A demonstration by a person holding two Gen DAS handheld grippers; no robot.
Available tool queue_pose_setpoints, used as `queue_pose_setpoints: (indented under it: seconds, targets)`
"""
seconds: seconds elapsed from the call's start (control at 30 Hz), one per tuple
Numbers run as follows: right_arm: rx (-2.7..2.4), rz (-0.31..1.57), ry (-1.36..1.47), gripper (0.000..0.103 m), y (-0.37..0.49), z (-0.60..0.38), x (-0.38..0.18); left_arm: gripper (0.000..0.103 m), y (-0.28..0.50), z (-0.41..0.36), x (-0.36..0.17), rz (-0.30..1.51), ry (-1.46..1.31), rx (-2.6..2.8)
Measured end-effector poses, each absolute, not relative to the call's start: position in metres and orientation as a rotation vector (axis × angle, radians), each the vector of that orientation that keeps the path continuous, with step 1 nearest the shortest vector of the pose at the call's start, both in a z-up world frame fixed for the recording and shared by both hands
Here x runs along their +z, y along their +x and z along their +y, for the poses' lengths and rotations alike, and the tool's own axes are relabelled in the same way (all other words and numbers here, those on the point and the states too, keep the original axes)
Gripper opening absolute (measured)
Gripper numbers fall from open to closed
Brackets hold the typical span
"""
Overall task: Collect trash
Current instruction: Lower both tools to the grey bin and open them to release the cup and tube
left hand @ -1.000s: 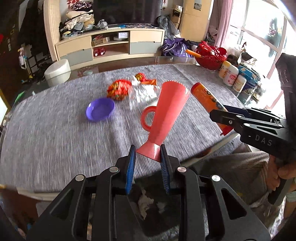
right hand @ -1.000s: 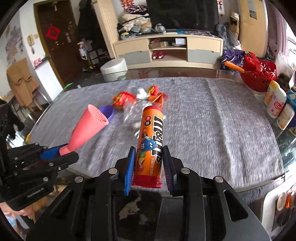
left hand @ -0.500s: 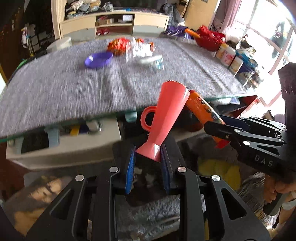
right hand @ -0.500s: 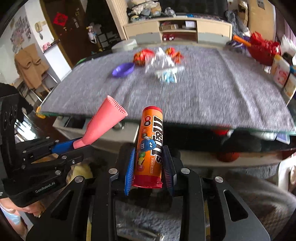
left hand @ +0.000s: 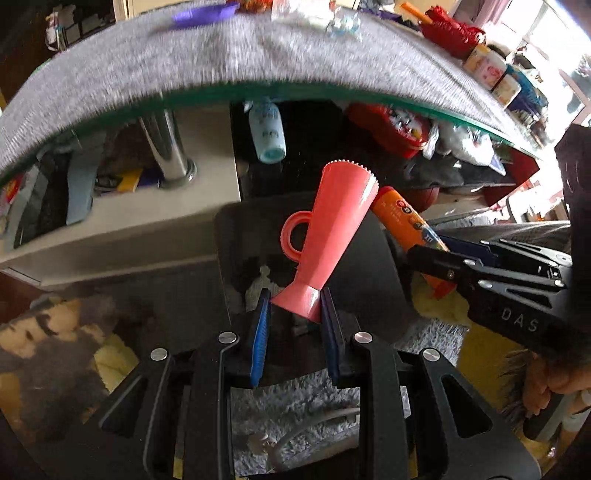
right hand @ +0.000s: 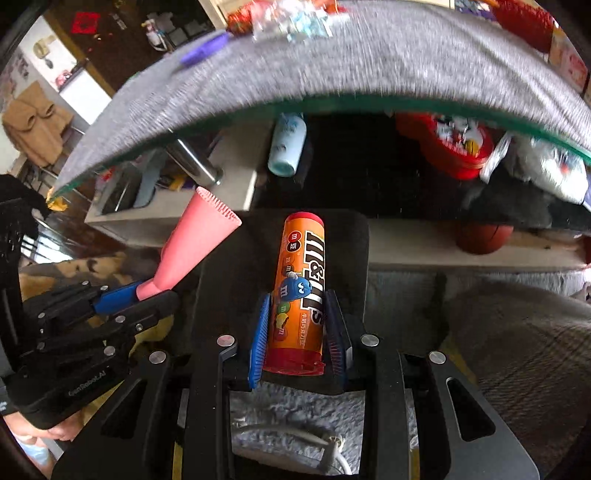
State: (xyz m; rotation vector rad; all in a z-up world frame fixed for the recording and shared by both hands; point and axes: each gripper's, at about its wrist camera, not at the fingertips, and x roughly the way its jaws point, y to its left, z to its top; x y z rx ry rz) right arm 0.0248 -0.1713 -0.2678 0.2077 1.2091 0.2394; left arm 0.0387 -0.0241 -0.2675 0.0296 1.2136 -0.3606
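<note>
- The left gripper (left hand: 293, 308) has its jaws clamped on the narrow foot of the pink cup (left hand: 334, 225). The cup looks like stiff, light plastic. Held only by its small base, the wide toothed mouth juts far out and could lever loose, so a hold nearer the middle or by the ring handle would likely be surer.
- The dark bin (left hand: 369, 266) sits on the floor below the near edge of the worktop (left hand: 258, 55), right under both held things.
- The right gripper (right hand: 297, 332) has its jaws clamped on the lower half of the orange candy tube (right hand: 301, 284), just above its red cap. The tube is rigid, smooth and round, so it may slip if the grip eases.
- Both grippers point steeply down, side by side, over the bin's mouth. Releasing here seems the next step.
- Wrappers (right hand: 291, 18) lie at the worktop's far edge.
</note>
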Motion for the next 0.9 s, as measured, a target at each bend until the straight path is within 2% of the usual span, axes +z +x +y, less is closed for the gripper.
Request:
queue_pose_setpoints:
  seconds: [0.27,0.37,0.47,0.57,0.7,0.77,0.83,0.9]
  targets:
    - [0.240,1.244,0.218,0.033,0.034,-0.169,-0.276,0.025,0.040,-0.026,-0.284,1.263,0.030,-0.369]
    - [0.231,1.241,0.225,0.035,0.038,-0.171,-0.276,0.031,0.039,-0.026,-0.284,1.264,0.033,-0.370]
    - [0.220,1.230,0.228,0.047,0.040,-0.172,-0.273,0.036,0.040,-0.026,-0.283,1.258,0.038,-0.361]
    - [0.213,1.219,0.228,0.051,0.040,-0.173,-0.270,0.044,0.042,-0.024,-0.279,1.250,0.030,-0.351]
    - [0.198,1.210,0.226,0.062,0.041,-0.177,-0.267,0.052,0.043,-0.022,-0.273,1.239,0.024,-0.342]
    - [0.192,1.206,0.224,0.068,0.042,-0.179,-0.263,0.064,0.044,-0.022,-0.268,1.232,0.023,-0.335]
    - [0.182,1.198,0.219,0.080,0.044,-0.180,-0.259,0.072,0.044,-0.022,-0.263,1.222,0.023,-0.332]
    - [0.172,1.184,0.218,0.086,0.046,-0.184,-0.250,0.079,0.045,-0.022,-0.256,1.214,0.017,-0.336]
